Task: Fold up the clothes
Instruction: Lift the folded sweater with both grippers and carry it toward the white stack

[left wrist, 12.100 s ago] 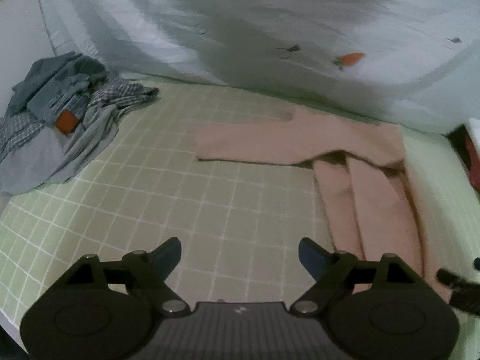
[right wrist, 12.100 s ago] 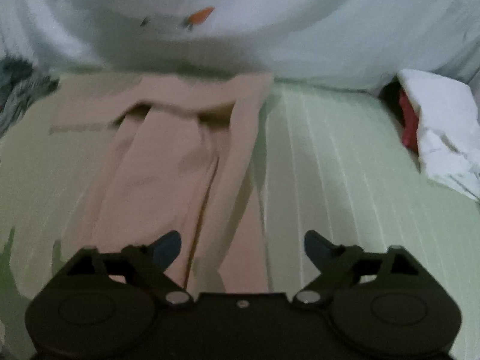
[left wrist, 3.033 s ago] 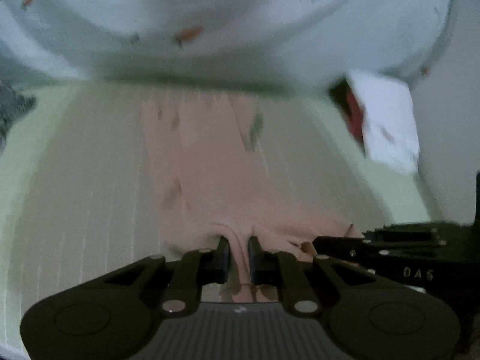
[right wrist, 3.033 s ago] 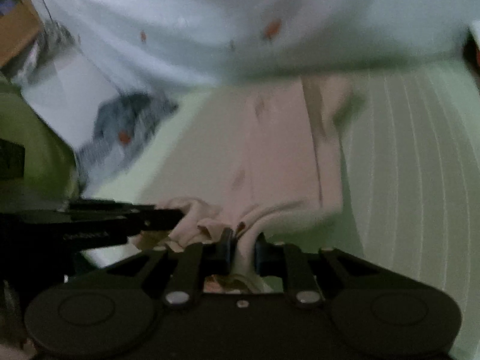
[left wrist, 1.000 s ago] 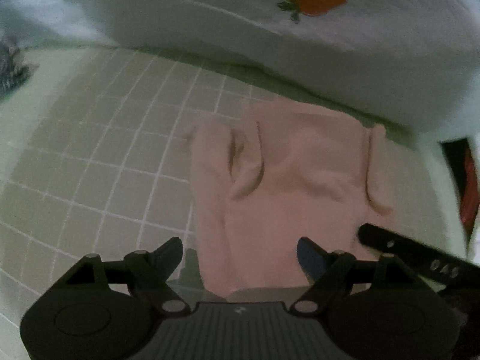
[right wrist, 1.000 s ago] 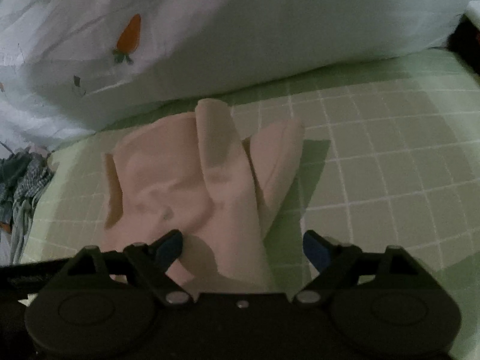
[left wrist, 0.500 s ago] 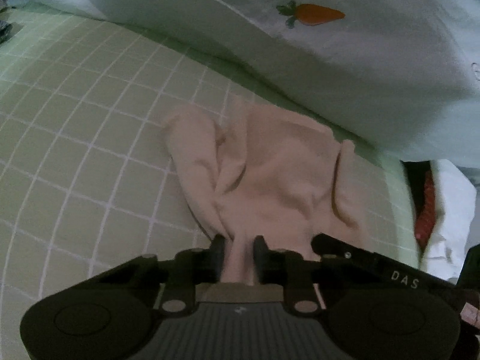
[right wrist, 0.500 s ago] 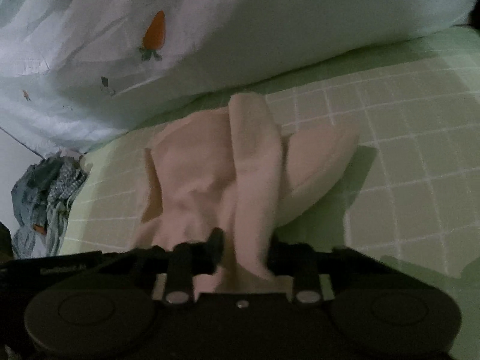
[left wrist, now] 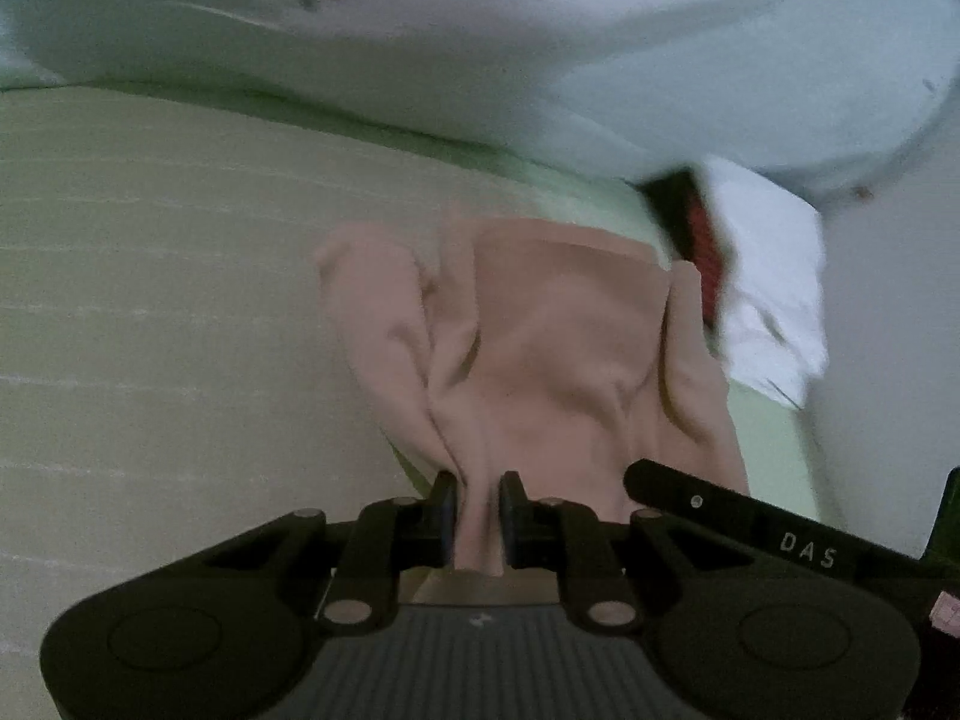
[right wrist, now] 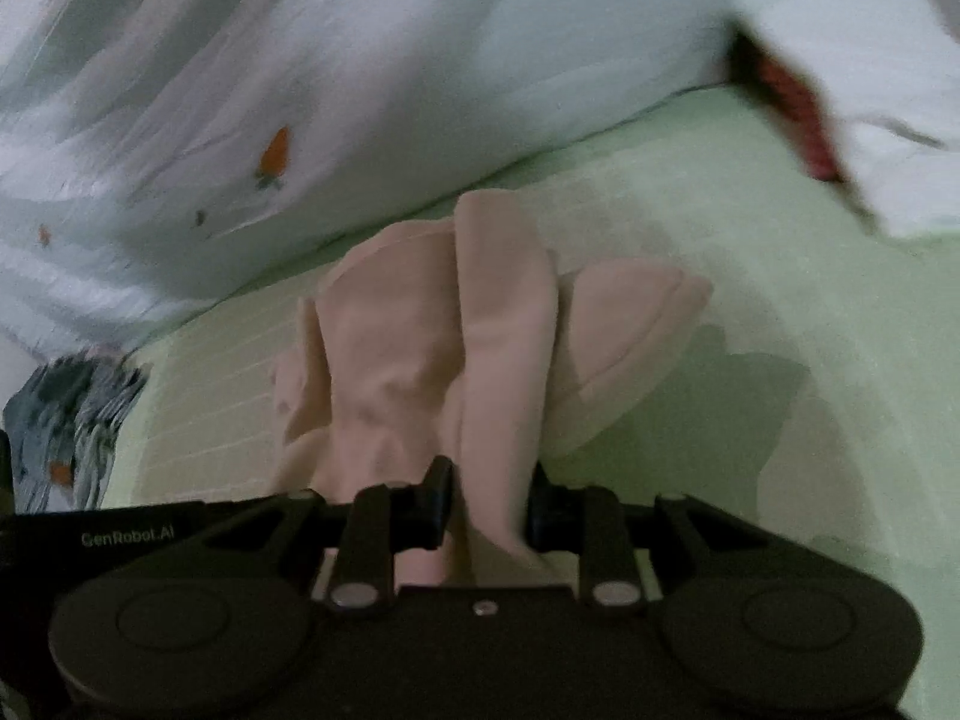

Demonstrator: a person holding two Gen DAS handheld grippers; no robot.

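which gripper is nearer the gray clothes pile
Left. The pile lies past the left gripper, at the right wrist view's left edge; the right gripper sits farther, both clamping the pink garment.

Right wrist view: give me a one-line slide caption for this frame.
Right claw pinching the near edge of a partly folded pink garment on a green checked sheet, white carrot-print duvet behind.

We see a plain pale pink garment (left wrist: 540, 348) running out ahead of our black fingers (left wrist: 445, 510), on a light green sheet (left wrist: 150, 300) gridded in white, with a whitish quilt (right wrist: 360, 60) dotted with orange carrots beyond.
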